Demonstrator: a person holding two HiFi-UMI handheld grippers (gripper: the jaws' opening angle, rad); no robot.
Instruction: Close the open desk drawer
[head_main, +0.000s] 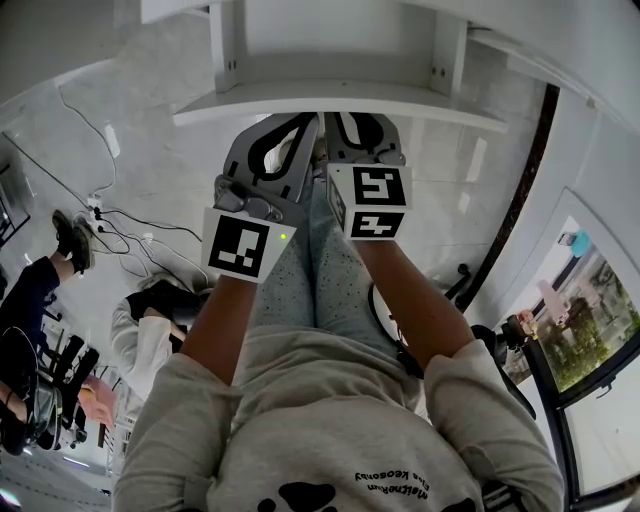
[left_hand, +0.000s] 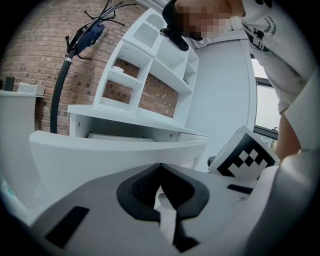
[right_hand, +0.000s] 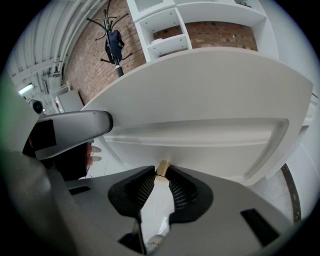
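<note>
Two tools were held out side by side in front of the person's grey sweatshirt (head_main: 330, 420), each with its marker cube on top. On the near side, the left tool (left_hand: 160, 169) had its jaws together at the tips with nothing in them. It was right up by the front of the white drawer (left_hand: 100, 160), though I couldn't tell if it was actually touching. The right tool (right_hand: 163, 175) was clamped on the little brass knob (right_hand: 163, 168) at the edge of the drawer front, ribbed pads pressed on either side of it.

That drawer was pulled out, its front standing clear of the desk with the opening showing behind it. Past that was the tabletop (left_hand: 125, 114) with a white shelf unit (left_hand: 150, 65) sitting on it. Furthest back was a brick wall (left_hand: 30, 50) and a coat rack (right_hand: 116, 45) with something dark hanging on it
</note>
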